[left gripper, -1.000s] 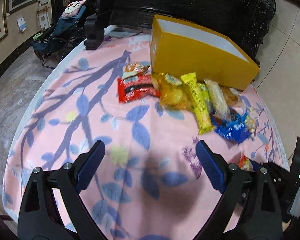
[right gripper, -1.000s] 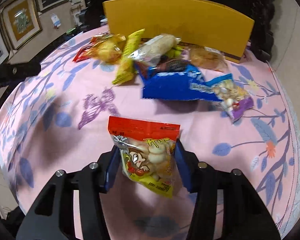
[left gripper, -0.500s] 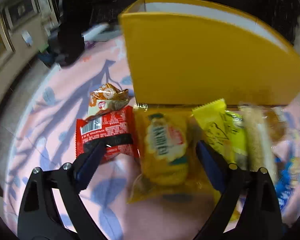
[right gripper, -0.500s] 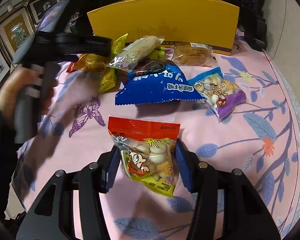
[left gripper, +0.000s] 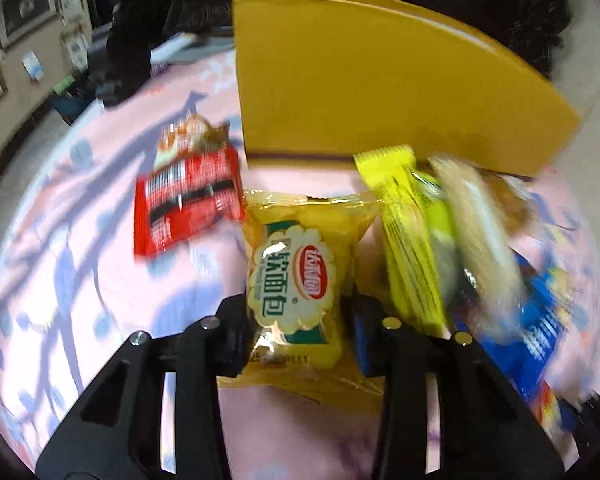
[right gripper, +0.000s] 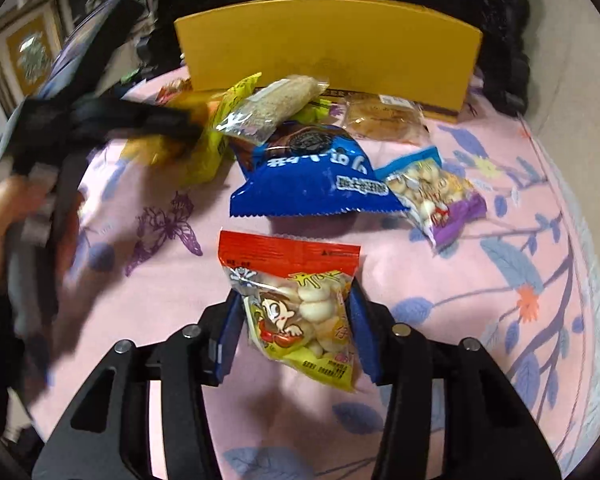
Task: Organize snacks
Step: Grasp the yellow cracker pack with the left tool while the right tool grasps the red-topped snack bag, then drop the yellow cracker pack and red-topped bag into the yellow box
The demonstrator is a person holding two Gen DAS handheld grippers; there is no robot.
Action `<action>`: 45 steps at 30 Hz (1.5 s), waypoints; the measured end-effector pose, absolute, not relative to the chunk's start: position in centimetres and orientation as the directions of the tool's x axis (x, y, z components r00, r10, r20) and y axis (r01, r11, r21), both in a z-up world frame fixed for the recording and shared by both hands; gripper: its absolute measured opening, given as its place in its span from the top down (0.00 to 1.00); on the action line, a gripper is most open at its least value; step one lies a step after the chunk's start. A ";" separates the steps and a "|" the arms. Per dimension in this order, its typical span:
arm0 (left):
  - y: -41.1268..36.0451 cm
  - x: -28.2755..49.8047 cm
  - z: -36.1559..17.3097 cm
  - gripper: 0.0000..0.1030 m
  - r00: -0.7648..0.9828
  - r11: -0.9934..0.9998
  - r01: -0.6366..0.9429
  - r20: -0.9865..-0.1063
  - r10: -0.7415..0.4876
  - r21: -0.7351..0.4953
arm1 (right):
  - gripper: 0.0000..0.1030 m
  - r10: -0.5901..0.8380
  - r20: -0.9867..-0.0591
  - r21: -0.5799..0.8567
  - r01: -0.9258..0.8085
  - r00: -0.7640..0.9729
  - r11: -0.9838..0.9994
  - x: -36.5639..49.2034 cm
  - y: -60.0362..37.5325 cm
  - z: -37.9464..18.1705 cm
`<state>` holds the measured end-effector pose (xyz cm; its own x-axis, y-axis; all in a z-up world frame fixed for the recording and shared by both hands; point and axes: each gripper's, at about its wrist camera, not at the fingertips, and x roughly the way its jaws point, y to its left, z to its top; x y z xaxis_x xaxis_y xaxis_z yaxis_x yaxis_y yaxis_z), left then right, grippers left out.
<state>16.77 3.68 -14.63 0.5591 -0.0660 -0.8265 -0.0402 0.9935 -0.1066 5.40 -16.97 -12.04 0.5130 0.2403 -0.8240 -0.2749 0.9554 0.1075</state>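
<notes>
My left gripper [left gripper: 296,312] is low over the snack pile. Its jaws are closing and the blue pads press both sides of a yellow bread packet [left gripper: 292,264] lying on the pink cloth. My right gripper [right gripper: 296,320] is shut on a red-topped packet of white puffs [right gripper: 296,292] with a cartoon figure, its jaws squeezing a little tighter, and holds it just above the cloth. An open yellow box [left gripper: 380,80] stands right behind the pile, also seen as the yellow box [right gripper: 328,44] in the right wrist view.
Beside the bread packet lie a red packet [left gripper: 188,200] and a long yellow bar [left gripper: 408,240]. A blue bag [right gripper: 312,176], a purple-edged puff packet [right gripper: 436,192] and a clear rice bar [right gripper: 276,108] lie before the box. A hand [right gripper: 4,216] holds the left tool.
My left gripper moved forward and down to the pile, then its wide jaws came together on the yellow bread packet. The right gripper stayed in place with its packet.
</notes>
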 end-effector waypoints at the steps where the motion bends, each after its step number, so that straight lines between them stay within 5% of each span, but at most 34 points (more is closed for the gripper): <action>1: 4.0 15.5 -14.4 0.63 0.566 0.992 -0.034 -0.820 -0.084 -0.125 | 0.53 0.243 -0.823 0.115 -0.269 0.514 0.956 5.3 -17.1 -11.8; 9: 4.4 7.4 -11.3 0.63 0.608 0.972 0.052 -0.765 -0.213 -0.228 | 0.53 0.255 -0.782 0.136 -0.244 0.569 0.960 4.0 -17.1 -8.8; 16: 2.2 6.5 -6.3 0.62 0.655 0.979 0.108 -0.728 -0.202 -0.174 | 0.53 0.254 -0.762 0.104 -0.274 0.596 0.956 4.5 -16.1 -5.9; 27: 0.1 17.9 1.2 0.62 0.694 0.986 0.101 -0.701 -0.164 -0.130 | 0.53 0.272 -0.695 0.119 -0.266 0.665 0.957 16.4 -16.7 2.0; 41: -0.7 29.9 0.2 0.61 0.665 0.997 0.020 -0.743 -0.074 -0.081 | 0.52 0.217 -0.745 0.153 -0.155 0.631 0.976 31.2 -17.6 0.5; 42: -0.7 30.3 0.0 0.57 0.663 0.997 0.019 -0.745 -0.069 -0.075 | 0.50 0.215 -0.741 0.151 -0.154 0.637 0.976 31.5 -17.7 0.6; 43: -0.7 30.7 -0.2 0.50 0.656 0.998 0.021 -0.752 -0.063 -0.065 | 0.37 0.207 -0.743 0.141 -0.154 0.636 0.978 32.0 -17.8 0.6; 44: -0.7 30.9 -0.4 0.26 0.649 0.999 0.014 -0.760 -0.042 -0.044 | 0.24 0.185 -0.757 0.117 -0.149 0.627 0.982 32.2 -17.9 0.7; 45: -0.5 30.9 -0.7 0.15 0.646 1.000 -0.005 -0.764 -0.008 -0.015 | 0.24 0.159 -0.768 0.089 -0.143 0.620 0.986 32.2 -18.2 0.8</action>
